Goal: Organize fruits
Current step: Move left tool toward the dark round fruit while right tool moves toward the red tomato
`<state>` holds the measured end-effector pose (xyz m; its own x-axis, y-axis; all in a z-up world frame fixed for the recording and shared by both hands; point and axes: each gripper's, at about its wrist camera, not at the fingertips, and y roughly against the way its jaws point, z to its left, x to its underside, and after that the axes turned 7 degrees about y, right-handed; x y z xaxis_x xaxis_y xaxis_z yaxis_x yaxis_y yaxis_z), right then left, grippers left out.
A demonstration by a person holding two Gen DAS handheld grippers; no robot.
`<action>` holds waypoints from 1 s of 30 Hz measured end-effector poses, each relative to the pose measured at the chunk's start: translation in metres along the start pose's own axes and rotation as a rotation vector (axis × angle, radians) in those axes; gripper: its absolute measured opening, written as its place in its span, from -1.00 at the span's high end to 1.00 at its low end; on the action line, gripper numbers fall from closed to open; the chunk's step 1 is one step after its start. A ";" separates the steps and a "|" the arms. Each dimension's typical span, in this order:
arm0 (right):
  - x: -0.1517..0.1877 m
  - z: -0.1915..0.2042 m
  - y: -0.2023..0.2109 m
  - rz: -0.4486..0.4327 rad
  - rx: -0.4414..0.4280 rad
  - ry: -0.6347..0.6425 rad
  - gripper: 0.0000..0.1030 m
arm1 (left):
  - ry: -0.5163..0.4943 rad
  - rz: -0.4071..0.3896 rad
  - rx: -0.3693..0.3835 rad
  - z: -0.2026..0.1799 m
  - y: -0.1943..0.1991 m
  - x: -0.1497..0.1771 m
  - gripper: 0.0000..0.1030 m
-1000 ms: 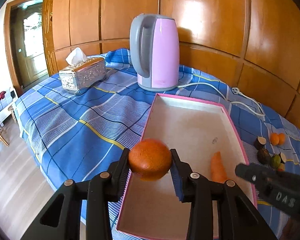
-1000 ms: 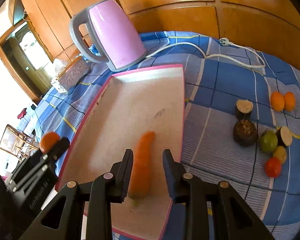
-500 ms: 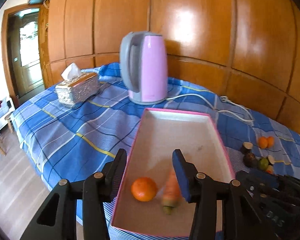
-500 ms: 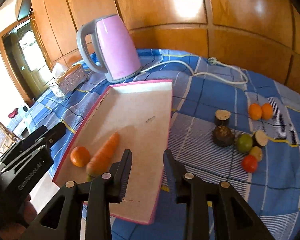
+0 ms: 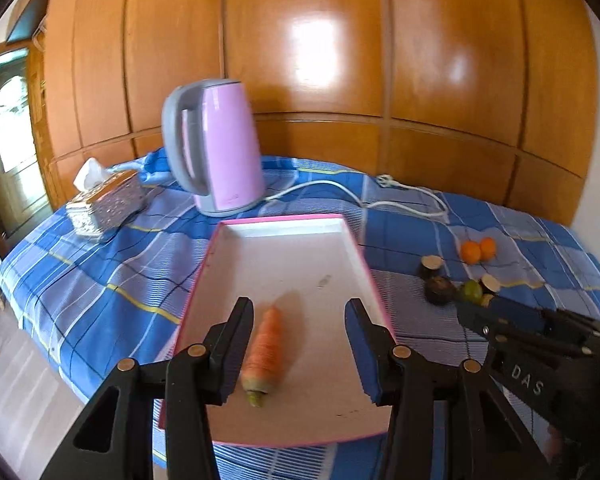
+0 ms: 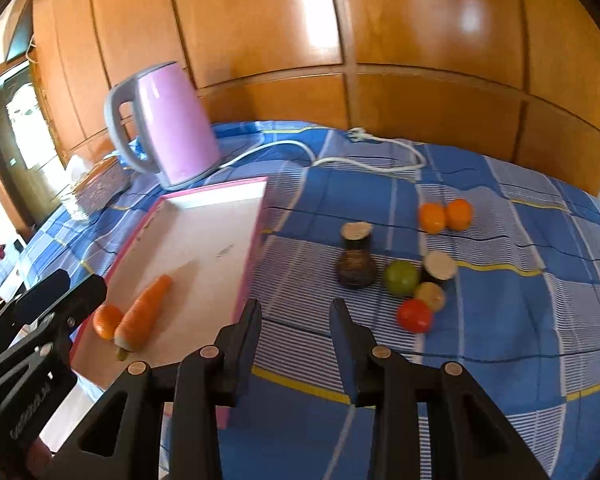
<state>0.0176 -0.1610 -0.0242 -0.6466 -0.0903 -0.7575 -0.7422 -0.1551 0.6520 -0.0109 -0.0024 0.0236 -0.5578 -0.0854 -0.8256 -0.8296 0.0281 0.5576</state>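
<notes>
Status from my remote seat: both tools are empty. The left gripper (image 5: 300, 344) has its jaws part-open, having just been opening, w/ nothing pressed between them; the carrot (image 5: 265, 350) only shows through the gap, lying flat on the pink-rimmed tray (image 5: 356, 248). The right gripper (image 6: 296, 340) is also part-open, jaws just been opening, over bare blue checked cloth (image 6: 520, 320), nothing between the pads.

Task items: the carrot and a small orange (image 6: 106, 320) sit touching each other at the tray's near-left corner. Still loose on the cloth, right of the tray: two oranges (image 6: 444, 216) side by side, a dark round fruit (image 6: 356, 268), a green fruit (image 6: 400, 278), a red fruit (image 6: 415, 315), a yellowish one (image 6: 431, 295) and two cut pieces, most of them packed tight.

Risks, my judgement:
- Cluster is crowded; going for the red or green fruit w/ jaws this narrow could knock its neighbours, and round ones will roll on the cloth.
- Small orange is close to the tray's near rim; a nudge from the left tool could send it over the rim or shift the carrot.
- The two tools sit near each other over the tray's near end; crossing paths means a clash.
- Kettle (image 6: 168, 128) and its cord (image 6: 364, 160) lie behind the work area, low risk unless I reach deep.
</notes>
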 end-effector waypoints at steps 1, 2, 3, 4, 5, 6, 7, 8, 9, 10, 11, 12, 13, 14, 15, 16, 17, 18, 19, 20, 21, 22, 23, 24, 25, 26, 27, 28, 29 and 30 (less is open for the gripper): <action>0.001 -0.002 0.001 -0.002 0.006 -0.004 0.31 | -0.009 0.002 0.005 -0.004 0.000 0.001 0.06; 0.002 -0.005 0.002 -0.003 0.012 -0.011 0.31 | -0.018 0.005 0.009 -0.007 0.000 0.002 0.06; 0.003 -0.009 0.004 -0.005 0.017 -0.019 0.31 | -0.026 0.008 0.013 -0.010 0.000 0.003 0.06; 0.004 -0.012 0.004 -0.006 0.022 -0.024 0.31 | -0.032 0.010 0.016 -0.012 0.000 0.004 0.06; 0.005 -0.015 0.005 -0.007 0.028 -0.030 0.31 | -0.042 0.011 0.018 -0.015 0.000 0.005 0.06; 0.006 -0.019 0.006 -0.009 0.035 -0.038 0.31 | -0.048 0.013 0.020 -0.016 0.000 0.005 0.06; 0.006 -0.022 0.006 -0.009 0.039 -0.044 0.31 | -0.054 0.015 0.022 -0.018 -0.001 0.006 0.06; 0.007 -0.024 0.006 -0.010 0.043 -0.050 0.31 | -0.061 0.018 0.024 -0.020 -0.001 0.006 0.06; 0.008 -0.027 0.007 -0.010 0.048 -0.055 0.31 | -0.065 0.019 0.026 -0.021 -0.001 0.006 0.06; 0.008 -0.031 0.007 -0.012 0.055 -0.060 0.31 | -0.070 0.020 0.028 -0.023 -0.002 0.007 0.06; 0.009 -0.034 0.008 -0.012 0.061 -0.066 0.31 | -0.076 0.023 0.030 -0.025 -0.002 0.007 0.06; 0.010 -0.038 0.008 -0.012 0.065 -0.073 0.31 | -0.082 0.025 0.033 -0.027 -0.002 0.008 0.06; 0.011 -0.041 0.008 -0.011 0.069 -0.081 0.31 | -0.087 0.026 0.036 -0.029 -0.002 0.008 0.06; 0.012 -0.045 0.008 -0.011 0.073 -0.088 0.31 | -0.094 0.029 0.040 -0.031 -0.003 0.009 0.06; 0.013 -0.048 0.008 -0.011 0.078 -0.094 0.31 | -0.102 0.033 0.046 -0.033 -0.004 0.009 0.06; 0.014 -0.053 0.009 -0.010 0.085 -0.100 0.31 | -0.107 0.037 0.052 -0.036 -0.005 0.010 0.06; 0.015 -0.057 0.009 -0.008 0.092 -0.108 0.31 | -0.113 0.043 0.060 -0.038 -0.006 0.010 0.06; 0.017 -0.061 0.009 -0.005 0.098 -0.117 0.31 | -0.115 0.050 0.070 -0.040 -0.007 0.010 0.06; 0.018 -0.067 0.009 -0.001 0.107 -0.130 0.31 | -0.114 0.060 0.085 -0.042 -0.008 0.010 0.06; 0.020 -0.071 0.009 0.002 0.114 -0.139 0.31 | -0.113 0.066 0.094 -0.043 -0.009 0.011 0.07; 0.021 -0.075 0.009 0.004 0.122 -0.149 0.31 | -0.113 0.072 0.102 -0.045 -0.010 0.011 0.08; 0.022 -0.080 0.009 0.007 0.131 -0.160 0.31 | -0.114 0.081 0.113 -0.047 -0.012 0.011 0.12; 0.024 -0.084 0.009 0.010 0.138 -0.169 0.31 | -0.115 0.089 0.123 -0.049 -0.013 0.012 0.15; 0.025 -0.087 0.009 0.011 0.141 -0.173 0.31 | -0.114 0.101 0.134 -0.050 -0.016 0.012 0.19; 0.026 -0.090 0.008 0.014 0.146 -0.179 0.31 | -0.113 0.109 0.140 -0.052 -0.017 0.012 0.25; 0.028 -0.094 0.008 0.019 0.151 -0.185 0.31 | -0.114 0.116 0.147 -0.054 -0.019 0.013 0.28; 0.029 -0.096 0.007 0.023 0.153 -0.191 0.31 | -0.116 0.122 0.155 -0.056 -0.021 0.013 0.33; 0.031 -0.098 0.006 0.027 0.152 -0.195 0.31 | -0.117 0.128 0.162 -0.057 -0.022 0.013 0.35; 0.032 -0.100 0.005 0.030 0.153 -0.197 0.31 | -0.118 0.138 0.171 -0.059 -0.024 0.013 0.35; 0.033 -0.101 0.004 0.034 0.154 -0.199 0.31 | -0.117 0.143 0.174 -0.060 -0.026 0.013 0.35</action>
<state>0.0114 -0.2643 -0.0499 -0.6825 0.1053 -0.7232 -0.7275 -0.0025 0.6862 0.0047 -0.0641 0.0036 -0.6606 0.0471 -0.7492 -0.7280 0.2035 0.6547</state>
